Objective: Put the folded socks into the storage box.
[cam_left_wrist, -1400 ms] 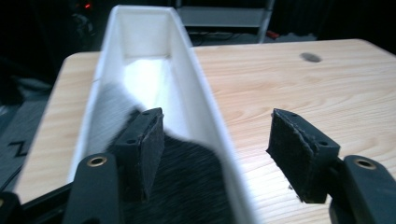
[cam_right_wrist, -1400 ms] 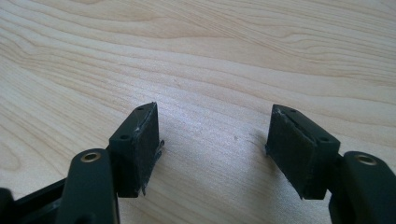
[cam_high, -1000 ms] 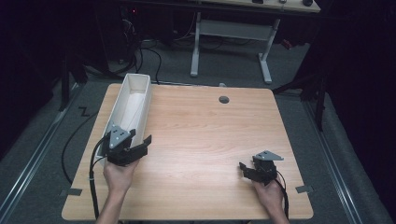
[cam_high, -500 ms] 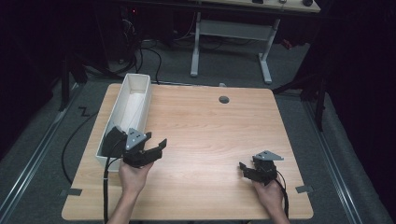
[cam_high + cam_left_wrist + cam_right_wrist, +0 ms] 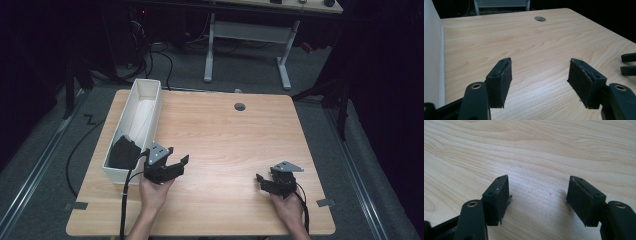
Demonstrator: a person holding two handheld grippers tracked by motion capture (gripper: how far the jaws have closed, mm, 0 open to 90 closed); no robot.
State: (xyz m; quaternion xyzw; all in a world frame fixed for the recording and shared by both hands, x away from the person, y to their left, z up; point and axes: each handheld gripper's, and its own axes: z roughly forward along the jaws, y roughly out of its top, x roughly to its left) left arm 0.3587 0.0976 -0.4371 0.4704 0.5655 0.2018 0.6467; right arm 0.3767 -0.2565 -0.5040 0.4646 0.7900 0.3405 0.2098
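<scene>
Wooden table [image 5: 220,140] is being kept bare ahead of both claws; the left claw [image 5: 176,162], gaping wide and empty, is being held just beside the white bin [image 5: 150,92] holding dark cloth [image 5: 122,152], so pulling clear slowly seems smart. Right claw [image 5: 261,179] is being held wide too, empty.

high view: fixed above the near edge of the table [image 5: 225,135], faces forward and down, takes in the whole top plus floor and desk legs beyond.
left gripper view: low, close over the wood, faces the far right; white bin [image 5: 432,62] wall at its left edge, round hole [image 5: 540,18] far off.
right gripper view: very close, angled down at bare wood.
shared: tabletop in all; high and left gripper views share bin [image 5: 135,125] and hole [image 5: 240,106].
</scene>
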